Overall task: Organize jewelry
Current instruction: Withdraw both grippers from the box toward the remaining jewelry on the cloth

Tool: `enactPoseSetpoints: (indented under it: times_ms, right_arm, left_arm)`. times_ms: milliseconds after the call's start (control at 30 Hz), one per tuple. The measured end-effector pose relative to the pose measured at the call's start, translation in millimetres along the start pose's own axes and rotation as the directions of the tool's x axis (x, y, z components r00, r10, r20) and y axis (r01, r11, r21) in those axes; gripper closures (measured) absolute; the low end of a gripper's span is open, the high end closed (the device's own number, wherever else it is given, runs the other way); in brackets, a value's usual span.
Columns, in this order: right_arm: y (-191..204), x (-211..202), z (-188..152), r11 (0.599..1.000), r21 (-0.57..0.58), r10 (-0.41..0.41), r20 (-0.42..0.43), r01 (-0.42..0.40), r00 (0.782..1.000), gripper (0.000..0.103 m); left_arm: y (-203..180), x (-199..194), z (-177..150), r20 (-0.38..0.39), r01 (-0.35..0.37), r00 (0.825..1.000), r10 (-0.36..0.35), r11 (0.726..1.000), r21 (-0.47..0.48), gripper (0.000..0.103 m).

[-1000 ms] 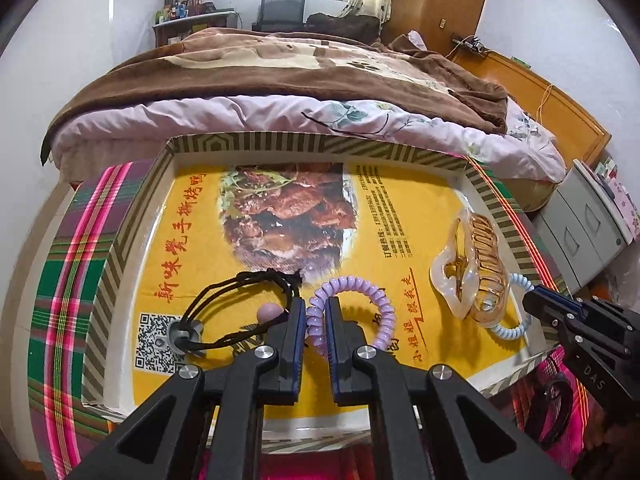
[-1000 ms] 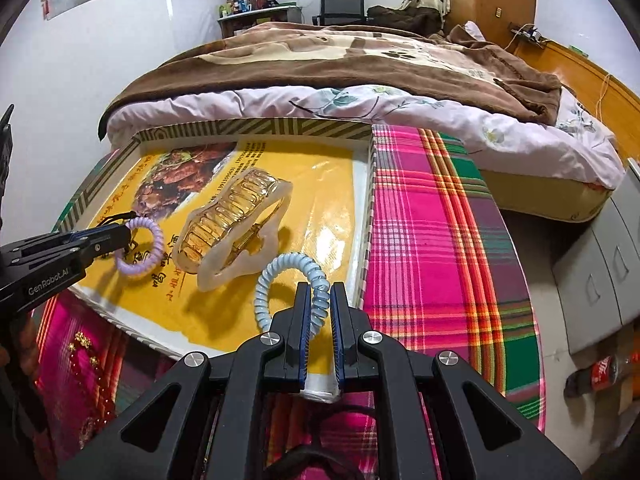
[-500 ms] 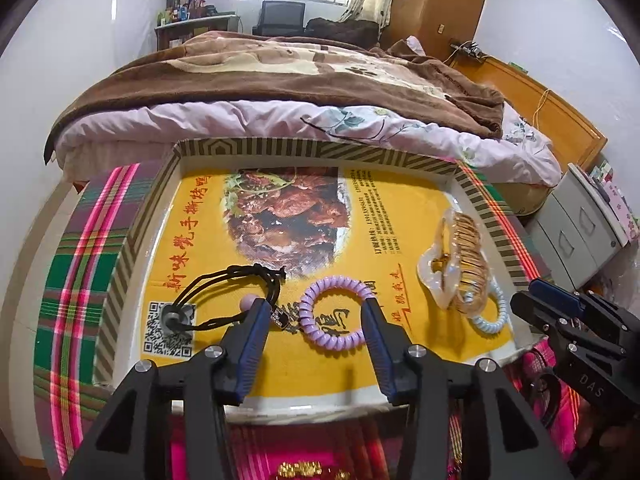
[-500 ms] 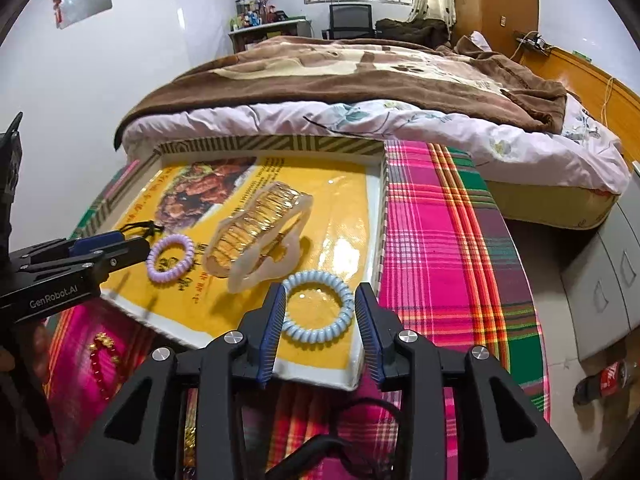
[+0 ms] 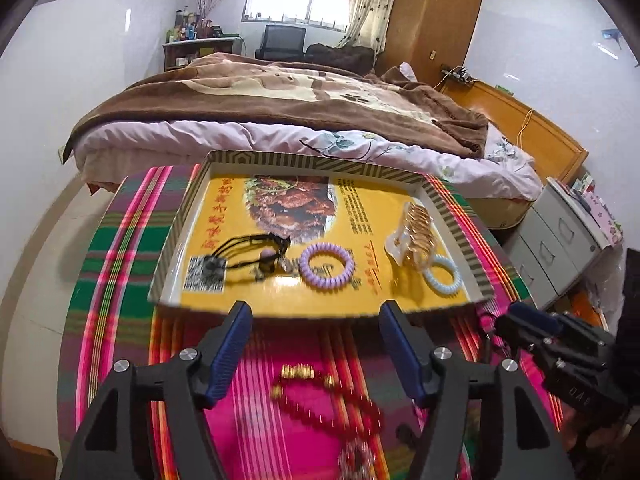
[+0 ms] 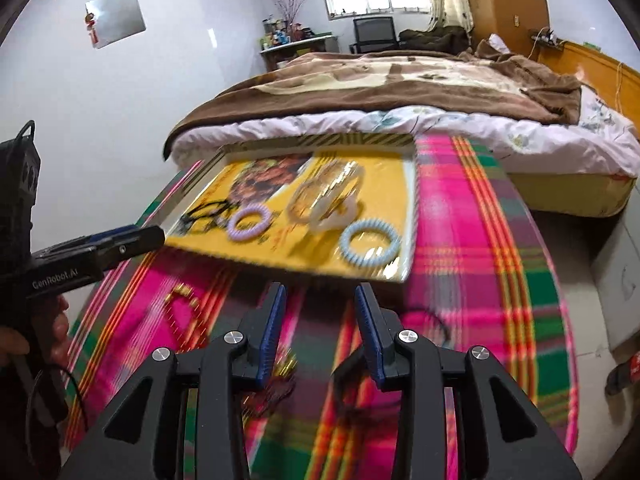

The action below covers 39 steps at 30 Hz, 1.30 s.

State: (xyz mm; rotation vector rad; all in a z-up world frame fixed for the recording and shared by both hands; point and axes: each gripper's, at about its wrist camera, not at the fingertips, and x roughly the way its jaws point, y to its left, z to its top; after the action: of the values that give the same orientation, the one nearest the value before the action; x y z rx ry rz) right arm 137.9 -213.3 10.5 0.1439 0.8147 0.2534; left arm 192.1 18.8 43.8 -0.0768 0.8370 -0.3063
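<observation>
- Left wrist view: our left gripper is spread wide with nothing between its fingers, hovering above the plaid cloth just short of the near edge of the tray.
- Along the tray's near edge lie, left to right, a black cord, a purple coil band, a clear hair claw and a blue coil band by the near right corner.
- Still loose on the cloth, a red bead bracelet with gold beads lies right below and ahead of our open fingers, its loop running away toward the right. It is blurred, so we cannot make out its clasp.
- Our right gripper shows at the right, beside the tray's near right corner.
- Right wrist view: our right gripper is also parted and empty, over the cloth just before the tray's near edge. The blue coil band sits straight ahead in the tray.
- The bracelet lies to the left of these fingers, nearer our left gripper. A dark loop lies on the cloth just right of the right fingers; blur hides what it is.
- We judge the left gripper is better placed for the bracelet, needing only to drop onto the strand and close across it; the dark loop falls to the right one.
</observation>
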Motion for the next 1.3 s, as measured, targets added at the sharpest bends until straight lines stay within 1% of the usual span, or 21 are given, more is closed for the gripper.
enactPoseSetpoints:
  times_ms: [100,200,267,333,400,500,667,1033,1067,1133,1200,1233,1267,1300]
  right_arm:
    - [9.3,-1.2,-16.8,0.999,-0.002,0.040,-0.026,-0.040,0.999,0.066]
    - [19.8,1.8,-34.8,0.998,-0.013,0.065,-0.053,-0.066,0.997,0.066]
    - [25.7,4.0,-43.2,0.997,-0.018,0.076,-0.071,-0.078,0.995,0.065]
    - [33.3,5.6,-50.1,0.995,-0.030,0.088,-0.077,-0.090,0.993,0.060]
    - [40.4,6.2,-54.4,0.994,-0.038,0.100,-0.077,-0.103,0.992,0.057]
    - [49.3,8.9,-58.5,0.992,-0.055,0.107,-0.090,-0.112,0.990,0.056]
    - [62.9,19.0,-63.4,0.993,-0.097,0.055,-0.115,-0.066,0.992,0.056]
    - [76.4,28.1,-61.5,0.987,-0.150,-0.066,-0.096,0.051,0.993,0.056]
    - [76.2,27.8,-61.6,0.988,-0.147,-0.069,-0.097,0.054,0.993,0.057]
    - [75.7,27.2,-61.9,0.987,-0.143,-0.093,-0.093,0.079,0.991,0.065]
    - [74.0,27.1,-61.3,0.986,-0.139,-0.102,-0.091,0.089,0.991,0.070]
    - [72.7,26.4,-61.3,0.987,-0.137,-0.098,-0.090,0.085,0.991,0.071]
    - [71.2,25.4,-61.5,0.988,-0.132,-0.087,-0.090,0.075,0.992,0.076]
    - [71.2,24.4,-61.7,0.989,-0.132,-0.080,-0.088,0.068,0.993,0.077]
  left_arm:
    - [4.8,-13.2,-14.5,0.007,-0.014,1.000,0.014,1.000,-0.011,0.035]
    - [10.6,-25.5,-26.0,0.019,-0.002,1.000,0.003,0.999,-0.034,0.034]
    - [15.1,-33.2,-35.4,0.028,0.011,1.000,-0.009,0.998,-0.055,0.031]
    - [19.1,-39.8,-44.7,0.030,0.007,1.000,-0.005,0.998,-0.067,0.030]
    - [22.5,-43.8,-52.4,0.028,0.004,1.000,-0.002,0.997,-0.075,0.030]
    - [28.8,-48.0,-63.1,0.019,0.001,1.000,0.000,0.996,-0.092,0.030]
    - [38.8,-51.8,-74.8,0.011,-0.002,1.000,0.003,0.993,-0.117,0.030]
    - [57.1,-54.8,-87.2,0.002,-0.013,1.000,0.014,0.987,-0.158,0.030]
    - [58.4,-54.4,-87.6,0.001,-0.015,1.000,0.015,0.987,-0.161,0.030]
    - [60.3,-53.8,-88.3,0.000,-0.013,1.000,0.013,0.986,-0.163,0.030]
    - [61.6,-51.7,-88.8,-0.008,-0.016,1.000,0.015,0.986,-0.167,0.030]
    - [61.3,-50.7,-88.9,-0.011,-0.015,1.000,0.013,0.986,-0.166,0.030]
    - [60.9,-49.7,-89.0,-0.014,-0.014,1.000,0.012,0.986,-0.166,0.030]
    - [60.8,-48.5,-89.0,-0.017,-0.016,1.000,0.013,0.985,-0.169,0.030]
